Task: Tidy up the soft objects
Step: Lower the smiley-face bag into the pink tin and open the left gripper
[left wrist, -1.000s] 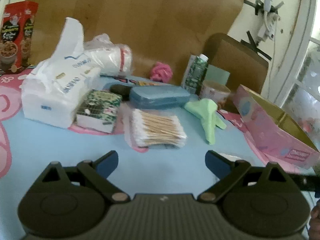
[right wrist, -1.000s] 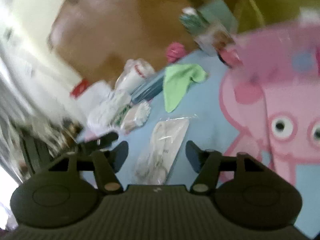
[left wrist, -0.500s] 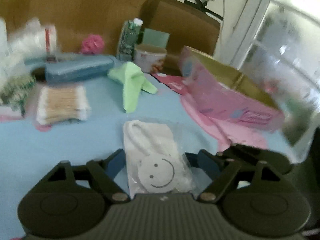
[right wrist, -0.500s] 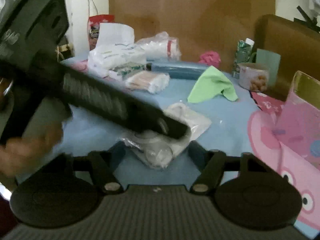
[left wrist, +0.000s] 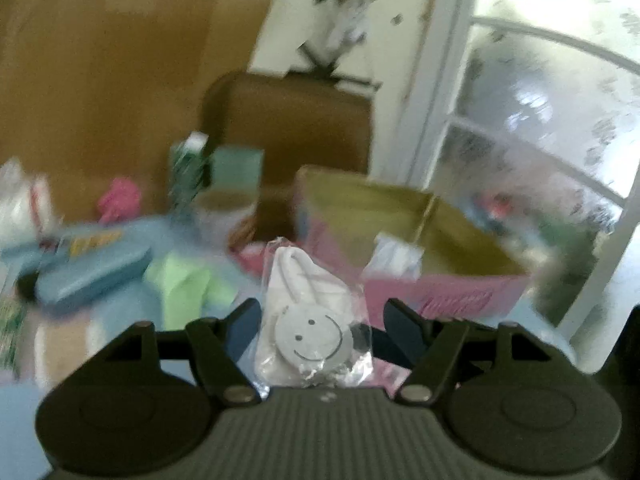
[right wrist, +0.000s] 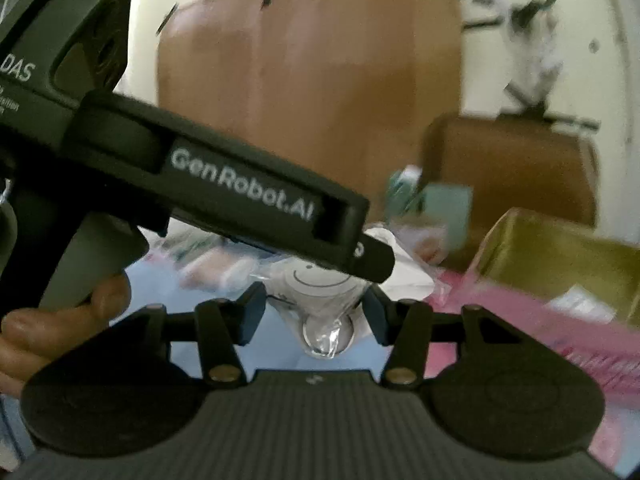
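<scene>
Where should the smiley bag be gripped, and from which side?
Grip the bag across its narrow width, on the soft white stuffing just beyond the smiley disc, coming in from its near end along its length. It points away from the left tongs, so its long sides face the pads. The loose clear film at the edges would likely slip. The tongs are closing around it.
</scene>
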### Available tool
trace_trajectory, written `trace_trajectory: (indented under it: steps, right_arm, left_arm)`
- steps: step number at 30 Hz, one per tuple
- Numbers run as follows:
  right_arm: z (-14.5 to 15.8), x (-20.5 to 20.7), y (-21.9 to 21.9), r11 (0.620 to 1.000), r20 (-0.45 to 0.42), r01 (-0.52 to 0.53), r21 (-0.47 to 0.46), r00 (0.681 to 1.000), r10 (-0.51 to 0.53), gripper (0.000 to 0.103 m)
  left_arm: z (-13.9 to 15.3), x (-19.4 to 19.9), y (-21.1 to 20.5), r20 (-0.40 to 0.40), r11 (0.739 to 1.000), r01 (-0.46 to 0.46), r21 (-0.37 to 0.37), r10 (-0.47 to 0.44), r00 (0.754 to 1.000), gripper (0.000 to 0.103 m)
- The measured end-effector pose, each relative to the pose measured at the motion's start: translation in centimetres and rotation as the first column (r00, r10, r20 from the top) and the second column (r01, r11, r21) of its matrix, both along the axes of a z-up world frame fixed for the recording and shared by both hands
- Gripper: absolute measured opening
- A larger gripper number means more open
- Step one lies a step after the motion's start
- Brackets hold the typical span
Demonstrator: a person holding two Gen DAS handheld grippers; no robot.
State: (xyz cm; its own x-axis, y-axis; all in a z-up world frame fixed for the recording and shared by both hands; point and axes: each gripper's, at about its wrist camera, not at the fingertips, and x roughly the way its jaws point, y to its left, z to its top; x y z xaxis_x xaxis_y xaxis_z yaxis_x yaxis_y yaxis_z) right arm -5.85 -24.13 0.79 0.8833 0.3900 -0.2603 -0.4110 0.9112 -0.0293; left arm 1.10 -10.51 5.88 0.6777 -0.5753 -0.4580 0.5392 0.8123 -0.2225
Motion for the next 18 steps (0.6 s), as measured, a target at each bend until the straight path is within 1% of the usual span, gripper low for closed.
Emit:
trace_trajectory:
  steps: [2, 4, 6, 9, 11, 12, 13, 14, 15, 16, 17, 18]
  right_arm:
    - [0.9, 0.0, -1.1, 0.999, 0.068, 0.040, -0.021, 0.997, -0.039, 0.056]
    - [1.5, 0.3, -2.2, 0.996, 0.114, 0.085, -0.036, 0.990, -0.080, 0.056]
    - [1.7, 1.3, -3.7, 0.990, 0.134, 0.138, -0.040, 0.982, -0.132, 0.056]
    - [1.3, 3.2, -5.8, 0.970, 0.137, 0.234, -0.069, 0.965, -0.223, 0.056]
    - [0.5, 4.6, -7.5, 0.937, 0.137, 0.330, -0.112, 0.939, -0.315, 0.055]
    - [0.0, 5.4, -8.2, 0.915, 0.131, 0.380, -0.136, 0.922, -0.363, 0.055]
    - [-0.4, 6.2, -9.2, 0.883, 0.123, 0.438, -0.169, 0.898, -0.422, 0.056]
    - [-0.9, 6.8, -10.2, 0.849, 0.112, 0.488, -0.202, 0.873, -0.475, 0.058]
    - [-1.1, 7.2, -11.2, 0.823, 0.101, 0.526, -0.214, 0.850, -0.517, 0.060]
    - [-1.1, 7.1, -12.3, 0.809, 0.099, 0.554, -0.196, 0.832, -0.546, 0.069]
    - [-1.0, 6.8, -13.2, 0.806, 0.088, 0.566, -0.170, 0.824, -0.560, 0.075]
    - [-0.8, 6.4, -13.8, 0.808, 0.079, 0.570, -0.147, 0.821, -0.565, 0.075]
  left_arm:
    - [1.3, 0.6, -1.5, 0.038, 0.999, 0.031, -0.009, -0.031, 0.999, 0.069]
    - [2.1, 1.4, -3.3, 0.071, 0.998, 0.066, -0.014, -0.065, 0.995, 0.069]
    - [2.3, 2.7, -5.4, 0.086, 0.995, 0.101, -0.016, -0.099, 0.991, 0.070]
    - [1.7, 4.8, -8.9, 0.063, 0.990, 0.143, -0.012, -0.142, 0.988, 0.075]
    - [0.8, 5.6, -11.0, 0.049, 0.988, 0.154, 0.013, -0.154, 0.987, 0.086]
    - [0.4, 5.8, -11.9, 0.049, 0.988, 0.151, 0.037, -0.153, 0.987, 0.088]
    - [0.0, 5.7, -12.4, 0.051, 0.988, 0.145, 0.057, -0.148, 0.988, 0.089]
    - [-0.4, 5.7, -12.8, 0.049, 0.987, 0.143, 0.070, -0.147, 0.988, 0.089]
    - [-0.7, 5.6, -12.9, 0.040, 0.986, 0.149, 0.072, -0.152, 0.987, 0.089]
    - [-1.0, 5.5, -12.7, 0.033, 0.986, 0.151, 0.070, -0.154, 0.988, 0.089]
    - [-1.3, 5.4, -12.4, 0.027, 0.987, 0.148, 0.069, -0.150, 0.988, 0.089]
    - [-1.4, 5.0, -11.8, 0.023, 0.987, 0.143, 0.067, -0.144, 0.989, 0.089]
